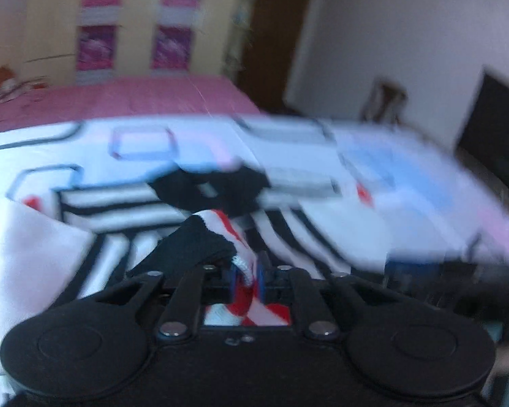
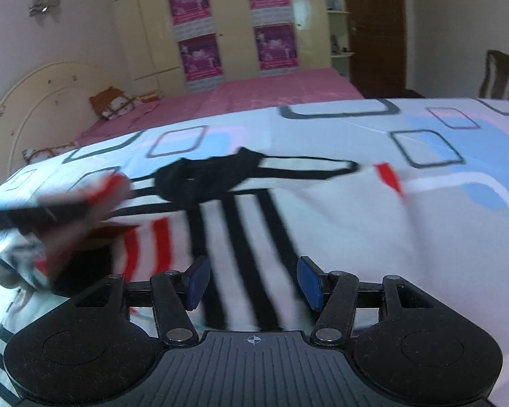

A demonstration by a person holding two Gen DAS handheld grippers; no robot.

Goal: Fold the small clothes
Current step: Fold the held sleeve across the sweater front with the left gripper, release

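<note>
**Left claw grips the striped garment's edge; right claw stands empty above it**

The small garment, white with black and red stripes and a black collar, lies spread on a surface covered by a sheet printed with grey-outlined rounded rectangles and patches of blue and pink. Its collar points away from both cameras, toward the pink bed behind.

The left claw is clenched on a bunched fold of the garment: red-and-white striped fabric and a black trim piece are pinched between its blue pads and rise out of them. The left wrist view is heavily smeared by motion. In the right wrist view this claw shows as a dark blurred streak at the left, with red and white cloth trailing from it.

The right claw hangs released over the garment's black stripes, its blue pads well apart with nothing between them.

On the cream wardrobe hang four magenta posters; their print is too small and blurred to read. No brand or label on the garment is legible.
</note>
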